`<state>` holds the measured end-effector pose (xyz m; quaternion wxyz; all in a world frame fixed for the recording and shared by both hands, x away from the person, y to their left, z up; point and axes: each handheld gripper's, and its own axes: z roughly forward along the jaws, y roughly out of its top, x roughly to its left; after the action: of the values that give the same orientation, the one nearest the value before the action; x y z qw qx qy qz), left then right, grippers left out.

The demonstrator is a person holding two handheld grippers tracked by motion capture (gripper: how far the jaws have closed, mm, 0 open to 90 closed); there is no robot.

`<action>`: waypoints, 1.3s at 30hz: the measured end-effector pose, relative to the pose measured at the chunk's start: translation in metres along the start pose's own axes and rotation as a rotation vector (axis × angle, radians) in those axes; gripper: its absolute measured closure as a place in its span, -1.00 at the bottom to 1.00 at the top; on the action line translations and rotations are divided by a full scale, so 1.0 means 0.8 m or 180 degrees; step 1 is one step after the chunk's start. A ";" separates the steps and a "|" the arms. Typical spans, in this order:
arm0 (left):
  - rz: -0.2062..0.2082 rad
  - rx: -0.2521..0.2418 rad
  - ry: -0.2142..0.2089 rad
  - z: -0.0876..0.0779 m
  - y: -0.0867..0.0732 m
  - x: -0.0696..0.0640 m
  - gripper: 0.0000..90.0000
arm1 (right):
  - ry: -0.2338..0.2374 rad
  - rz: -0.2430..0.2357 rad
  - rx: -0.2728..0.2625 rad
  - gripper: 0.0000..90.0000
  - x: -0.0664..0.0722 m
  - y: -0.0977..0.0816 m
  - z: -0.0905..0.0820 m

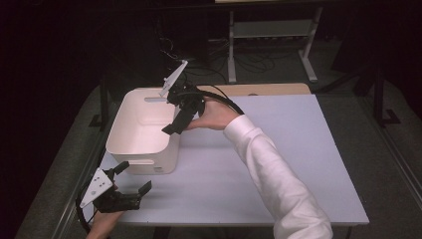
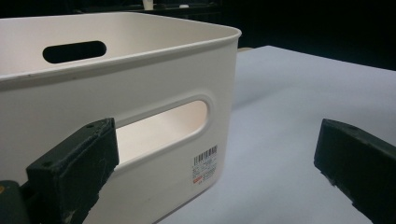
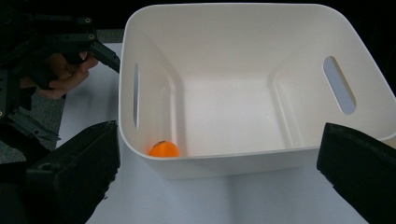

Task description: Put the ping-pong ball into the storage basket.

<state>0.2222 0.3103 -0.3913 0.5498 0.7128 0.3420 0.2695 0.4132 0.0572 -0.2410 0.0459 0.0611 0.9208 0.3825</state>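
You are holding your right hand-held gripper (image 1: 175, 110) over the right rim of the white bin (image 1: 130, 141), its jaws spread wide and pinching nothing. The orange ball (image 3: 164, 149) is lying in a bottom corner of the bin. Your left hand-held gripper (image 1: 133, 176) is waiting spread just beside the bin's near wall, while the bench (image 1: 298, 164) is offering open room to the right.
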 end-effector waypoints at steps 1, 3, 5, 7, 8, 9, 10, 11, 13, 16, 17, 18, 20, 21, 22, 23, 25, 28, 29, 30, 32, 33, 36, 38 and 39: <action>-0.0004 -0.0004 -0.0001 0.000 0.000 0.000 -1.00 | 0.0004 0.0020 -0.0012 -1.00 0.001 -0.001 -0.002; -0.0019 0.0004 0.0005 0.001 0.000 0.000 -1.00 | -0.0005 0.0022 -0.0061 -1.00 0.001 -0.004 -0.006; -0.0019 0.0008 0.0005 0.001 -0.001 0.000 -1.00 | 0.0008 0.0018 -0.0089 -1.00 0.001 -0.008 -0.010; -0.0027 0.0002 0.0005 0.001 -0.001 -0.001 -1.00 | -0.0002 0.0016 -0.0090 -1.00 0.001 -0.012 -0.012; -0.0019 0.0006 0.0004 0.001 0.000 -0.001 -1.00 | -0.0011 0.0016 -0.0089 -1.00 0.001 -0.015 -0.014; -0.0021 0.0001 0.0003 0.001 0.000 -0.001 -1.00 | -0.0024 0.0016 -0.0094 -1.00 0.001 -0.017 -0.016; -0.0017 -0.0001 0.0001 0.001 0.000 -0.001 -1.00 | -0.0045 0.0019 -0.0096 -1.00 0.002 -0.020 -0.017; -0.0011 0.0003 0.0000 0.000 0.000 0.000 -1.00 | -0.0039 0.0033 -0.0105 -1.00 0.002 -0.022 -0.019; -0.0028 -0.0002 -0.0001 0.001 0.000 -0.001 -1.00 | -0.0067 0.0049 -0.0115 -1.00 0.003 -0.029 -0.023; -0.0022 0.0010 -0.0003 0.002 -0.001 0.000 -1.00 | -0.0078 0.0053 -0.0120 -1.00 0.004 -0.038 -0.028; -0.0027 0.0008 -0.0005 0.002 -0.001 0.000 -1.00 | -0.0091 0.0045 -0.0114 -1.00 0.004 -0.041 -0.030; -0.0016 0.0013 -0.0005 0.002 0.000 0.000 -1.00 | -0.0095 0.0057 -0.0117 -1.00 0.005 -0.043 -0.031; -0.0013 0.0023 -0.0003 0.002 0.000 0.000 -1.00 | -0.0106 0.0048 -0.0092 -1.00 0.004 -0.048 -0.033; -0.0022 0.0019 -0.0005 0.003 0.000 0.000 -1.00 | -0.0115 0.0049 -0.0095 -1.00 0.005 -0.051 -0.034; -0.0018 0.0018 -0.0006 0.003 0.000 0.000 -1.00 | -0.0115 0.0061 -0.0085 -1.00 0.005 -0.053 -0.036; -0.0013 0.0019 -0.0004 0.003 0.000 0.000 -1.00 | -0.0118 0.0069 -0.0096 -1.00 0.004 -0.055 -0.037; -0.0014 0.0018 -0.0004 0.003 0.000 0.000 -1.00 | -0.0135 0.0069 -0.0107 -1.00 0.004 -0.060 -0.040; -0.0023 0.0010 -0.0004 0.002 0.000 -0.001 -1.00 | -0.0145 0.0117 -0.0093 -1.00 0.004 -0.065 -0.043; -0.0021 0.0012 -0.0006 0.002 0.000 0.000 -1.00 | -0.0137 0.0107 -0.0104 -1.00 0.003 -0.066 -0.043; -0.0021 0.0012 -0.0006 0.002 0.000 0.000 -1.00 | -0.0139 0.0116 -0.0085 -1.00 0.003 -0.067 -0.044; -0.0013 0.0014 -0.0005 0.002 0.000 0.000 -1.00 | -0.0129 0.0133 -0.0059 -1.00 0.003 -0.070 -0.045; -0.0019 0.0015 -0.0002 0.002 0.000 0.000 -1.00 | -0.0134 0.0113 -0.0072 -1.00 0.003 -0.072 -0.045; 0.0005 0.0014 -0.0003 0.002 0.000 0.001 -1.00 | -0.0135 0.0129 -0.0087 -1.00 0.005 -0.077 -0.048; -0.0001 0.0015 -0.0004 0.002 0.000 0.000 -1.00 | -0.0139 0.0137 -0.0098 -1.00 0.006 -0.081 -0.049; 0.0001 0.0014 -0.0005 0.002 0.000 0.000 -1.00 | -0.0142 0.0146 -0.0105 -1.00 0.006 -0.083 -0.050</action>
<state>0.2235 0.3096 -0.3916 0.5484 0.7143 0.3422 0.2682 0.3980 -0.0166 -0.2605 0.0587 0.0899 0.9114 0.3972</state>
